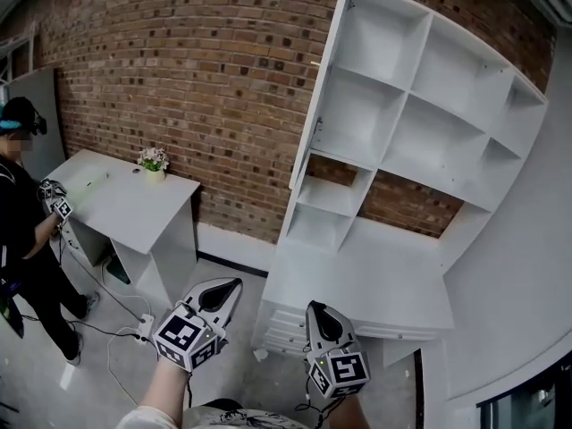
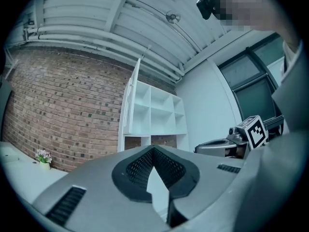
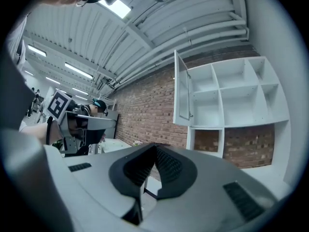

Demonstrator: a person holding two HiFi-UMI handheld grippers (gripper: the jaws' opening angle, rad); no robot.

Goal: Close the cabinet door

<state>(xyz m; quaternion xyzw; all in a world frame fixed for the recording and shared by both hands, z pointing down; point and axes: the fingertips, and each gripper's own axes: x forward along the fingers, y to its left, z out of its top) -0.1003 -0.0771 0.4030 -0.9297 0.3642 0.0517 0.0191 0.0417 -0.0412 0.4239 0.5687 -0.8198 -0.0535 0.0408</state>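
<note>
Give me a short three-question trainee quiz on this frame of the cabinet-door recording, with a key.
1. True or false: the cabinet door is already closed.
2. What stands on the white desk by the brick wall? A: a laptop. B: a small pot of flowers. C: a stack of books.
3. Fill in the blank: the left gripper and the right gripper are both ____, with nothing held.

Key: 1 false, the door stands open at the cabinet's left edge; 2 B; 3 shut.
</note>
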